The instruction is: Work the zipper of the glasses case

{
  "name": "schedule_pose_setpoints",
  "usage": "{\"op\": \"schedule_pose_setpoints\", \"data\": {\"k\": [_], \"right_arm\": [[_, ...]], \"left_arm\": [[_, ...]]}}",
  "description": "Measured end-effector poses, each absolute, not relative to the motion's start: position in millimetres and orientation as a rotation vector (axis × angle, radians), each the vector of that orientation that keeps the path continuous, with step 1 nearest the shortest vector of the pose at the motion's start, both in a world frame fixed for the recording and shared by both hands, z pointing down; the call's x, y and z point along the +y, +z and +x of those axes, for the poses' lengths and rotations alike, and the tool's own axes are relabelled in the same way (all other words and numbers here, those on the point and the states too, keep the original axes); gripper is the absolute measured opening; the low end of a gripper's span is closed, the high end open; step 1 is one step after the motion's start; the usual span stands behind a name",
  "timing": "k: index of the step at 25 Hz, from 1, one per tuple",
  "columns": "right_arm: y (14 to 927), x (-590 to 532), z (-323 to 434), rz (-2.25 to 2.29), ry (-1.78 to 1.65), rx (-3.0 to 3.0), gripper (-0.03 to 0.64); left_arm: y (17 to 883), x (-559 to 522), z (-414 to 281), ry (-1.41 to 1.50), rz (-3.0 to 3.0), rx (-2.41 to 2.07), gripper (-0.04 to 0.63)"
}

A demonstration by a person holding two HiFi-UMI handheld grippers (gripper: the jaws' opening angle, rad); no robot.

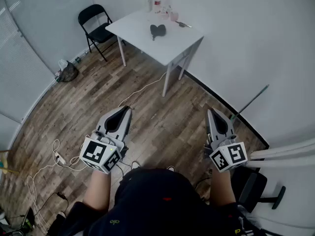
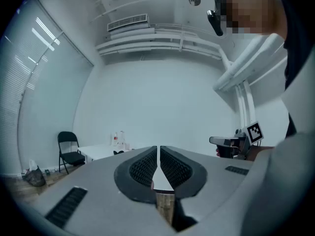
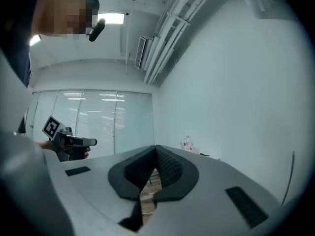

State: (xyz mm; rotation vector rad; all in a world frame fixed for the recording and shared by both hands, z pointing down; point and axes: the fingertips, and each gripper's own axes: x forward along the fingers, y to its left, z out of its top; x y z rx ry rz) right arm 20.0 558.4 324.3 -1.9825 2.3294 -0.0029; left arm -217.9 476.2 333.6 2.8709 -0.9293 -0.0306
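Wood floor (image 1: 162,127) under left gripper (image 1: 126,110) and right gripper (image 1: 210,112), both closed, empty

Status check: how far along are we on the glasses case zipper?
Done: nothing visible yet. The glasses case lies on the white table across the room, too small to tell its zipper's state. In hand: nothing; the left gripper and right gripper are both shut and empty, held over the wood floor. Remaining: approach the table, hold the case, work the zipper.
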Motion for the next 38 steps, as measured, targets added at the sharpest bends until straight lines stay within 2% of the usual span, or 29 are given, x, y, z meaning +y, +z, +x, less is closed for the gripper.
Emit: {"op": "schedule_pose_setpoints", "data": {"k": [25, 38], "right_arm": [[330, 548, -13, -1.909, -0.043, 2.387, 0.021], [334, 515, -77, -1.900, -0.053, 2.423, 0.021]], "left_arm": [[341, 472, -242, -0.037, 2.858, -0.922, 0.037], [350, 442, -308, -0.068, 2.843, -0.930, 0.037]]}}
